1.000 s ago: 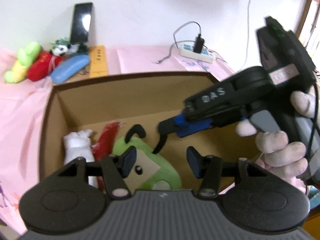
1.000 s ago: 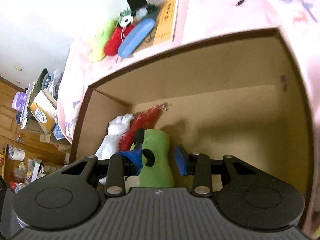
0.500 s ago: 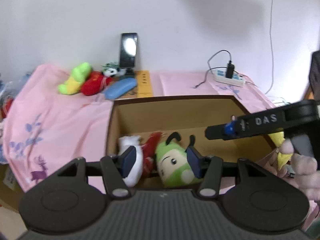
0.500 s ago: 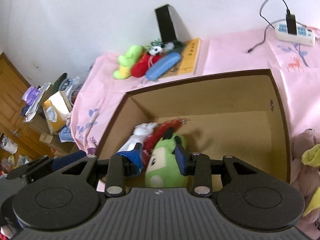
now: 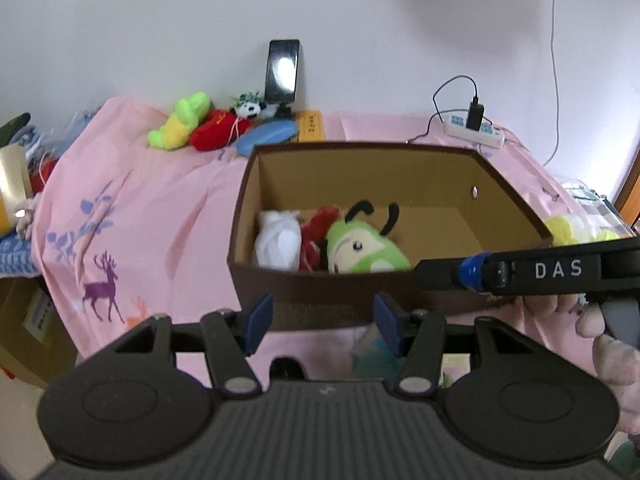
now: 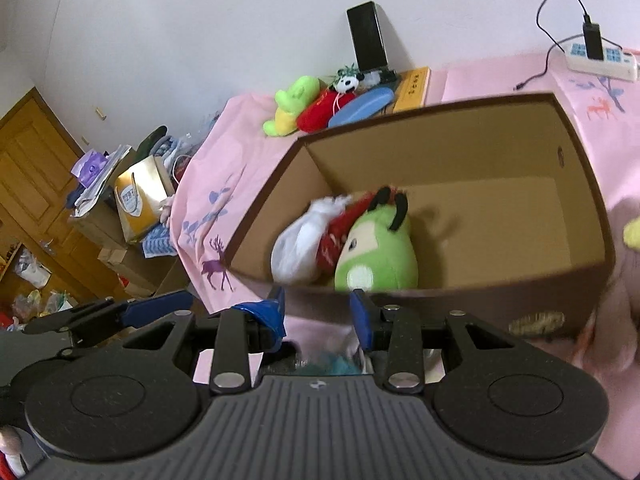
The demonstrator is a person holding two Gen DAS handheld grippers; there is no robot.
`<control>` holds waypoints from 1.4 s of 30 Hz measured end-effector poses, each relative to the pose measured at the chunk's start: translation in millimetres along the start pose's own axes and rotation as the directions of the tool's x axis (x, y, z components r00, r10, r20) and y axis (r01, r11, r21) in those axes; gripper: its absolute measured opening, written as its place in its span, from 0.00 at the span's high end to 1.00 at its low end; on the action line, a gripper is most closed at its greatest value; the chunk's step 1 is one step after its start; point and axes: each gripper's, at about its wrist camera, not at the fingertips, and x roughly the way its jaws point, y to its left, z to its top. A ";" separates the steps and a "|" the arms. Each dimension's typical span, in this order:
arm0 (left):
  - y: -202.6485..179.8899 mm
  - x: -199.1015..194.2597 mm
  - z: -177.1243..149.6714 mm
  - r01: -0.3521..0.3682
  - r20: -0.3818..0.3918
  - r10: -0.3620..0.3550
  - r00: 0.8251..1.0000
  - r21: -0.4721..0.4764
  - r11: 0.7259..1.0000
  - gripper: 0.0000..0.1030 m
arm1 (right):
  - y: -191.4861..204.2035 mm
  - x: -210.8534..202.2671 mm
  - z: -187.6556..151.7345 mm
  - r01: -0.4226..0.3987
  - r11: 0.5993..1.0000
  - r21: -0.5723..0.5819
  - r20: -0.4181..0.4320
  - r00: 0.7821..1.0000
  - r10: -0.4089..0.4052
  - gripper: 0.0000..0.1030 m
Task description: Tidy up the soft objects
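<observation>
Soft, even daylight fills both views, bright on the white wall (image 5: 160, 20). A broad blurred shadow sits high on that wall in the left view. The phone screen (image 5: 283, 70) throws back a pale glare patch. Fisheye bending curves the box (image 6: 440, 152) edges, corners go dark. At right, a pinkish shape (image 6: 616, 320) smears, probably motion blur.

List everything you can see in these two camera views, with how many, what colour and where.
box: 1, brown, on the pink cloth
soft toys in box: 3, white, red, green, left end
soft toys by wall: 3, green-yellow, red, panda
case: 1, blue, behind box
phone: 1, black, against wall
power strip: 1, white, far right
left gripper: open, empty
right gripper: open, empty
</observation>
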 end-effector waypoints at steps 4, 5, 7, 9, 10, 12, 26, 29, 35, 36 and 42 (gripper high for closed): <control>-4.0 -5.8 -15.7 0.055 -0.012 -0.055 0.998 -0.009 0.998 0.46 | -8.3 -2.8 -16.0 -0.014 0.999 0.046 -0.018 1.000 0.015 0.81; -6.7 -7.7 -20.6 0.067 -0.012 -0.067 0.998 -0.004 0.998 0.46 | -10.5 -2.4 -20.8 -0.014 0.998 0.057 -0.027 1.000 0.016 0.81; -12.0 -9.9 -29.3 0.090 -0.011 -0.090 0.996 0.010 0.996 0.46 | -13.5 -2.3 -30.4 -0.011 0.998 0.067 -0.046 0.999 0.014 0.81; -16.6 -10.8 -37.7 0.118 -0.016 -0.118 0.993 0.025 0.993 0.46 | -16.3 -1.3 -38.2 -0.009 0.998 0.070 -0.062 0.998 0.013 0.81; -18.7 -10.7 -41.9 0.133 -0.021 -0.133 0.991 0.031 0.991 0.46 | -17.5 -1.6 -41.7 -0.008 0.997 0.073 -0.066 0.998 0.013 0.81; -22.3 -9.3 -47.8 0.153 -0.033 -0.152 0.988 0.042 0.987 0.46 | -20.5 -1.0 -46.0 -0.013 0.996 0.086 -0.071 0.997 0.019 0.81; -43.4 14.2 -62.0 0.224 -0.080 -0.217 0.973 0.089 0.971 0.61 | -20.9 11.9 -60.4 -0.064 0.994 0.089 -0.081 0.994 0.071 0.84; -39.8 20.3 -63.0 0.225 -0.086 -0.219 0.972 0.071 0.972 0.73 | -20.2 14.6 -62.6 -0.071 0.994 0.079 -0.089 0.993 0.078 0.87; -34.4 15.4 -61.5 0.251 -0.057 -0.248 0.967 0.071 0.965 0.86 | -22.6 8.3 -62.3 -0.091 0.994 0.066 -0.068 0.993 0.095 0.99; -35.5 12.2 -61.8 0.259 -0.047 -0.255 0.966 0.082 0.963 0.87 | -23.6 6.4 -62.1 -0.096 0.993 0.071 -0.064 0.993 0.101 1.00; -40.8 -11.6 -53.2 0.291 0.033 -0.297 0.954 0.122 0.949 0.91 | -30.4 -15.0 -52.5 -0.173 0.977 0.122 -0.005 0.985 0.175 1.00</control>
